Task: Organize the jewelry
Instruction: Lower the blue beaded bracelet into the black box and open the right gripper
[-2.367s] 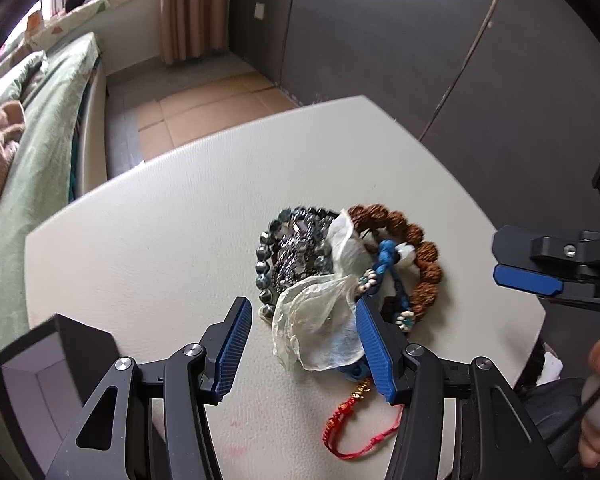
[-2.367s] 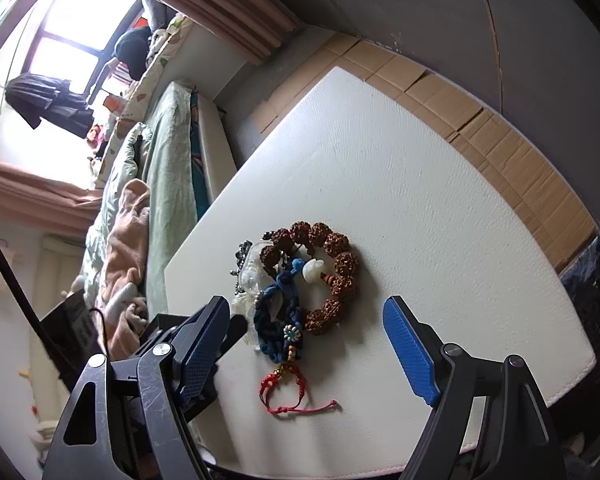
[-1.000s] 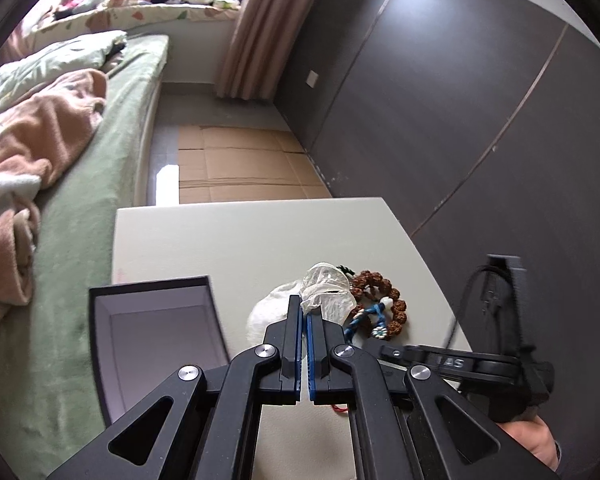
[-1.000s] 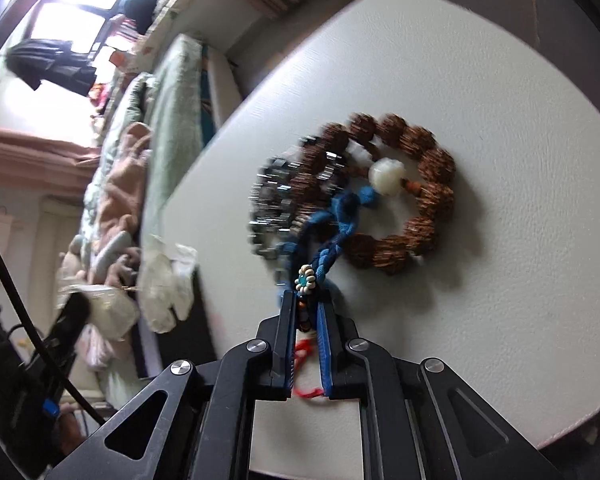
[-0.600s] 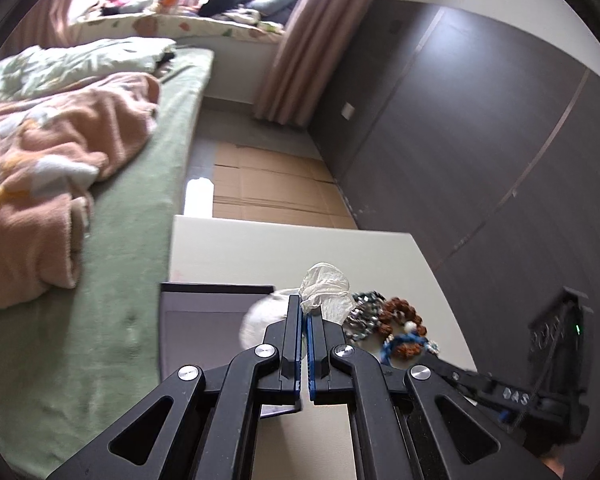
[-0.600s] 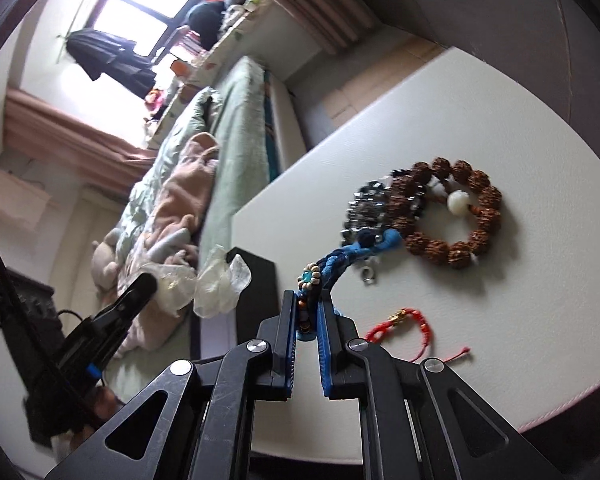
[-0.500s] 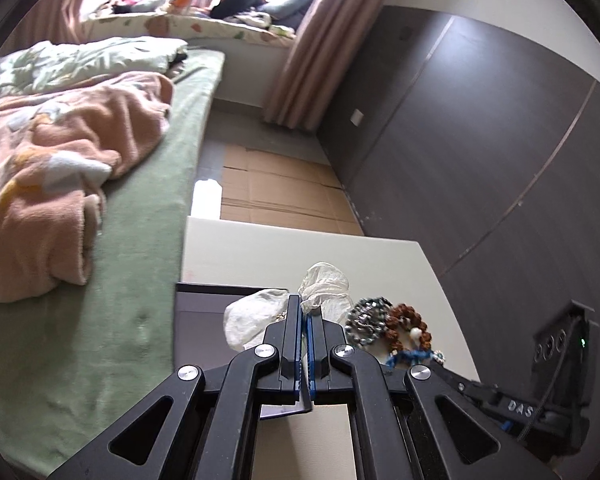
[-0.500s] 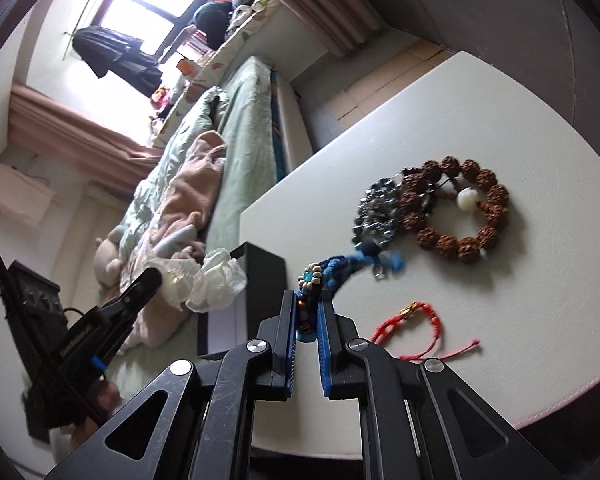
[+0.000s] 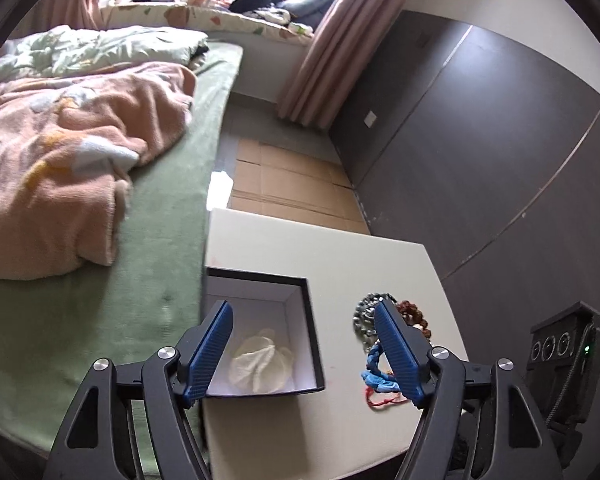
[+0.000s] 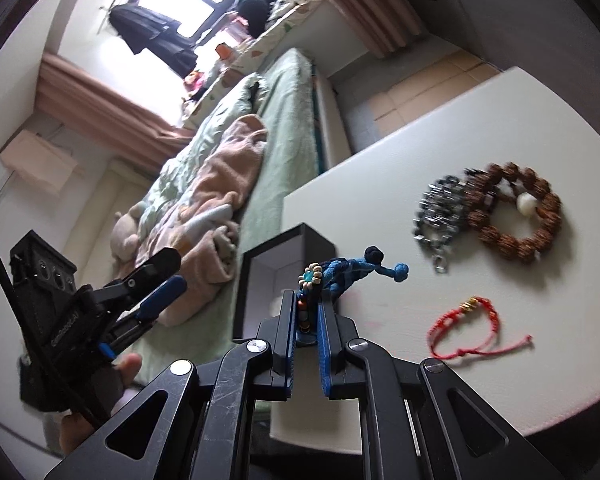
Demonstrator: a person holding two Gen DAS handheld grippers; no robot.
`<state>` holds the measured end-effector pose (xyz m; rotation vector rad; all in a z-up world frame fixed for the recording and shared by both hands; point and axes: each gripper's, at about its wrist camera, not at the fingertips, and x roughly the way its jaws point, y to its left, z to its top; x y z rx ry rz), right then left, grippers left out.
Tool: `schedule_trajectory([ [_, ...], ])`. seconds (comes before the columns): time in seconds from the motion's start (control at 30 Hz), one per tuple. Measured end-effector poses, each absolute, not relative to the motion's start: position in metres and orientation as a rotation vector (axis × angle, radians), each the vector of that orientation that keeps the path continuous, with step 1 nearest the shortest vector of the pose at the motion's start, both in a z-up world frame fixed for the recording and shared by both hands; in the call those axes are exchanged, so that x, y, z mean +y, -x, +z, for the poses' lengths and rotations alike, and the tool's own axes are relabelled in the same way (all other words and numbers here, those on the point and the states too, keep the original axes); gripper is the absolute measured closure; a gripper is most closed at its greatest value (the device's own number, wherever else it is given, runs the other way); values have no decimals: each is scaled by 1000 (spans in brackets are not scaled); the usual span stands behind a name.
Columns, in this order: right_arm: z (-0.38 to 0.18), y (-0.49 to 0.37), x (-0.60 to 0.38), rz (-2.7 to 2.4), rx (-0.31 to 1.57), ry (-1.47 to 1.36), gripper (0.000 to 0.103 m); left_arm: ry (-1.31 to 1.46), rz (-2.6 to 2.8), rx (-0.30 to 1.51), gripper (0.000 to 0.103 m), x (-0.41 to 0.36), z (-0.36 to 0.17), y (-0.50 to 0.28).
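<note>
My left gripper [image 9: 304,344] is open and empty above the open dark box [image 9: 310,316] on the white table. A white gauzy pouch [image 9: 260,364] lies inside the box. My right gripper [image 10: 305,312] is shut on a blue braided bracelet [image 10: 352,270] and holds it above the table next to the box [image 10: 320,246]. The blue bracelet also shows in the left wrist view [image 9: 376,368]. A brown bead bracelet [image 10: 516,212], a grey metal bracelet [image 10: 436,212] and a red cord bracelet [image 10: 466,326] lie on the table.
The white table [image 9: 340,256] stands against a green bed [image 9: 148,256] with a pink blanket [image 9: 60,160]. Dark wall panels [image 9: 480,152] are behind it. The left gripper [image 10: 156,288] shows at the left of the right wrist view.
My left gripper has opened and the white pouch has dropped into the box. My right gripper has carried the blue bracelet up and toward the box.
</note>
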<state>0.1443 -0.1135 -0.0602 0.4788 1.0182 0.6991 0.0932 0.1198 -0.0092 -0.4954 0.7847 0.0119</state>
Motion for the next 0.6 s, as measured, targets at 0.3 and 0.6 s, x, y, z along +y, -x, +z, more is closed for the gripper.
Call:
schedule_trajectory([
  [0.3,-38,-149,-62,823,1001,-387,92,530,117,774,29,145,-4,-71],
  [0.6,-52,-160,-19,870,1050,-314,40,579,174,695,0,167,0,-55],
])
